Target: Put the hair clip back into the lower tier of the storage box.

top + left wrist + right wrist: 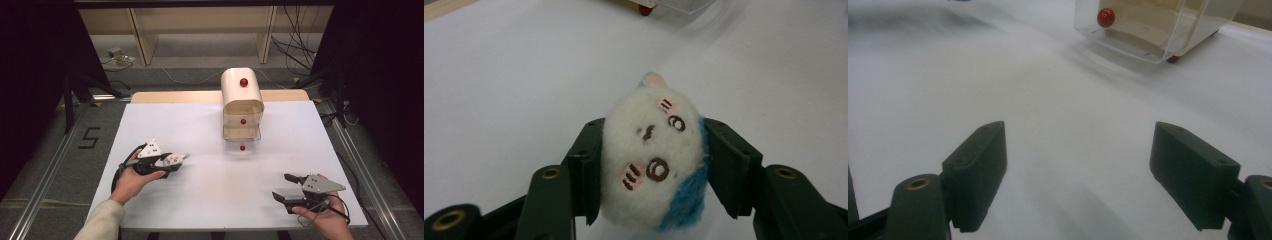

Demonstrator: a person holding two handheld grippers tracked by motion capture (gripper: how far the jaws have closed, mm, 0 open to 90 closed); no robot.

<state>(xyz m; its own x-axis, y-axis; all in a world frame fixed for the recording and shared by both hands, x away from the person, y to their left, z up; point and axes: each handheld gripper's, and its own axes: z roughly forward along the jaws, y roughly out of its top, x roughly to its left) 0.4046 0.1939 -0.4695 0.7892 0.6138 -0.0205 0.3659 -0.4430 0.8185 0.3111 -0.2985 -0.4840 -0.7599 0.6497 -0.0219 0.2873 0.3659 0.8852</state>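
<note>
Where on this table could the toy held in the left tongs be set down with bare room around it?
The broad white stretch between the left tongs holding the plush toy and the open right tongs is bare, as is the far left corner of the table. It is crowded only around the drawer unit.

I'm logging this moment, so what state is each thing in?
Left gripper: shut on the plush toy.
Plush toy: clamped between the jaws.
Right gripper: open, empty.
Drawer cabinet: upright; lower clear drawers seem pulled out.
</note>
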